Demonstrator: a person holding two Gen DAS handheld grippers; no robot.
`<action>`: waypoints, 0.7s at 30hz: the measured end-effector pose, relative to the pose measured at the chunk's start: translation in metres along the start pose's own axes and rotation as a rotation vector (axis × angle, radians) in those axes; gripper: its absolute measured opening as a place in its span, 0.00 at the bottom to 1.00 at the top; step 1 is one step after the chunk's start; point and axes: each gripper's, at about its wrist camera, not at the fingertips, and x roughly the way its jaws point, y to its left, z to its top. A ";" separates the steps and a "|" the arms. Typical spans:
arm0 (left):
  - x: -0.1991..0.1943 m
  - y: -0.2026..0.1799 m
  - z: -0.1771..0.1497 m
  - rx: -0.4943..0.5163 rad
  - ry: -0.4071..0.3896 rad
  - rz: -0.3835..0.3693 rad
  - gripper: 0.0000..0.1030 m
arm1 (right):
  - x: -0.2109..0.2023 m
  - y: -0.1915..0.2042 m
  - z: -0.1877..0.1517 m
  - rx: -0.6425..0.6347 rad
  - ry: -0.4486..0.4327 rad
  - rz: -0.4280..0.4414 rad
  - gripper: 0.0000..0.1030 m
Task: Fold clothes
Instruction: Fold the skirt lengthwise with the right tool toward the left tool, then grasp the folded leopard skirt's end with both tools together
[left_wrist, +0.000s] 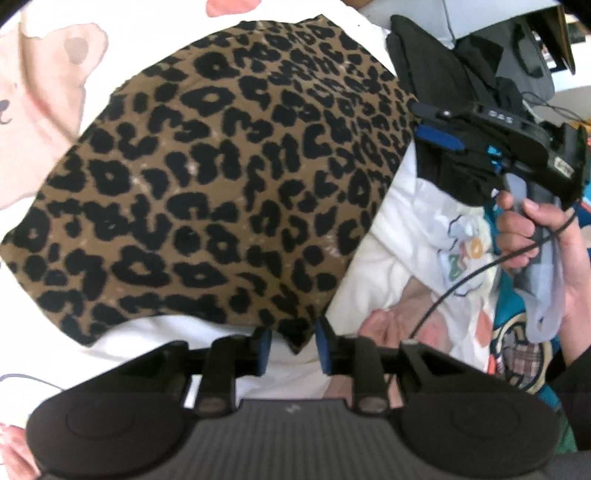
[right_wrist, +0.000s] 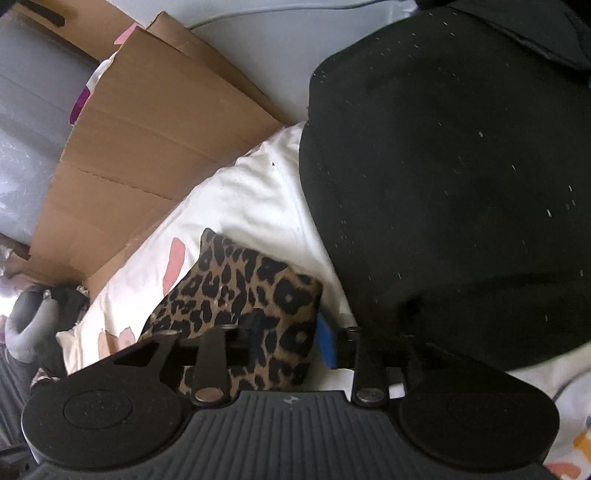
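White bedding (left_wrist: 373, 206) carries leopard-print cloth (left_wrist: 221, 177) stretching lower-left to upper-right

No lettering is clear enough to read on anything in view.

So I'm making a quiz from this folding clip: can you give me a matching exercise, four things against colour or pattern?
Things:
1. folded garment
2. bedsheet
3. box
4. left gripper pads

Looks:
A. plain brown card
B. blue
C. leopard spots
D. white with pink shapes

Pairs: 1-C, 2-D, 3-A, 4-B
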 end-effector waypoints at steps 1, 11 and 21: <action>-0.004 0.003 0.000 0.000 0.003 -0.006 0.26 | -0.002 -0.001 -0.003 0.005 0.001 0.004 0.38; -0.039 -0.009 0.023 0.071 -0.040 -0.039 0.40 | -0.013 0.002 -0.032 0.025 0.040 0.037 0.38; -0.074 -0.014 0.045 0.152 -0.131 -0.013 0.47 | -0.016 -0.008 -0.050 0.073 0.057 0.047 0.38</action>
